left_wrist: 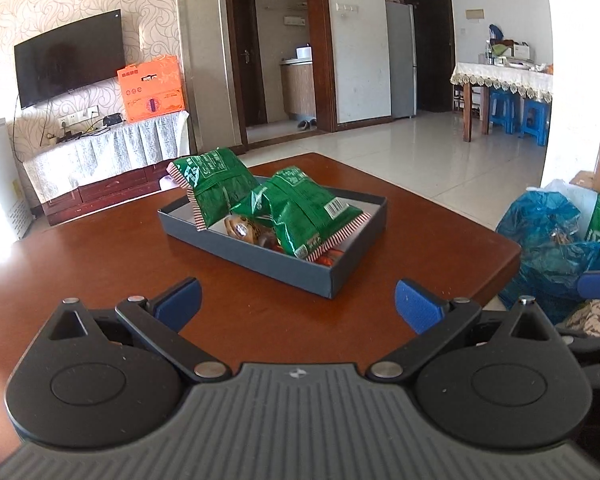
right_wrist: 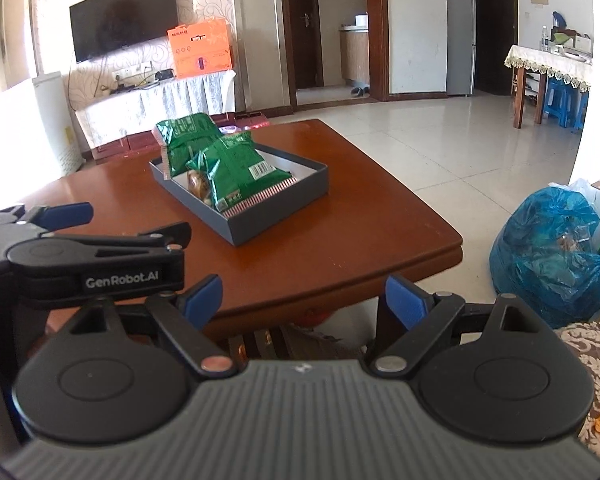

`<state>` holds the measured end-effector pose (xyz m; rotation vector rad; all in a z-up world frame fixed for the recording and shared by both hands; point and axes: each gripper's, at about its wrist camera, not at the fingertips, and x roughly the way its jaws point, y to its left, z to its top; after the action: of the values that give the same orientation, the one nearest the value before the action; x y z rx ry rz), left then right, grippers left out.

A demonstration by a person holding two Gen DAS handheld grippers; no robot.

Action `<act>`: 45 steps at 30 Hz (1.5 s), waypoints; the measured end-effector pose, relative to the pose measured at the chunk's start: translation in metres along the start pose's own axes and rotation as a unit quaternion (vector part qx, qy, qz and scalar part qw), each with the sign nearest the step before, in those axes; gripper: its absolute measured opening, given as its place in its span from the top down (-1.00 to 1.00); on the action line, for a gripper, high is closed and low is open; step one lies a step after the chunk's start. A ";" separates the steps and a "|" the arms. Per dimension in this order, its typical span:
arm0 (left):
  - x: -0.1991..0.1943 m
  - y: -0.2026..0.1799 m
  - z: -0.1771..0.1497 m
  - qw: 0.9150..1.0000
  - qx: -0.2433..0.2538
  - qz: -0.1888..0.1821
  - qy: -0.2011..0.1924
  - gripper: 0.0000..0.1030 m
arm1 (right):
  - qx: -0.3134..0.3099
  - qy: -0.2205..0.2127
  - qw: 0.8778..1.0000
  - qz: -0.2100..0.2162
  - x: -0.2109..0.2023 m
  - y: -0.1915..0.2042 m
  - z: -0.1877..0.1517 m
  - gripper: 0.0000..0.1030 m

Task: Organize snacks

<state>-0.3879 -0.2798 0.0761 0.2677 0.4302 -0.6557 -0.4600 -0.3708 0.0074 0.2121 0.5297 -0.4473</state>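
A dark grey tray (left_wrist: pixel 260 254) (right_wrist: pixel 276 216) sits on the brown wooden table (left_wrist: pixel 100 264) (right_wrist: pixel 340 264). Two green snack bags lie in it: one leans at the far left end (left_wrist: pixel 216 184) (right_wrist: pixel 184 140), the other lies across the middle (left_wrist: pixel 304 208) (right_wrist: pixel 240 168). Smaller brown and orange wrapped snacks (left_wrist: pixel 242 229) (right_wrist: pixel 198 184) peek out beneath them. My left gripper (left_wrist: pixel 298 304) hovers open above the table, short of the tray, nothing between its blue pads. My right gripper (right_wrist: pixel 304 300) is open too, back at the table's near edge. The left gripper's side (right_wrist: pixel 80 252) shows in the right wrist view.
A blue plastic bag (left_wrist: pixel 548 236) (right_wrist: pixel 548 252) and cardboard boxes stand on the floor right of the table. Beyond are a covered TV stand with an orange box (left_wrist: pixel 152 88), a wall TV, doorways, and a dining table with blue stools (left_wrist: pixel 500 112).
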 end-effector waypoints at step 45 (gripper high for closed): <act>-0.003 0.013 -0.005 0.999 -0.027 0.028 0.023 -1.00 | -0.040 0.052 0.998 0.022 0.007 0.015 -0.003 -0.75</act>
<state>-0.3830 -0.2663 0.0740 0.2431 0.4829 -0.5840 -0.4493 -0.3592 0.0019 0.1694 0.6429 -0.3732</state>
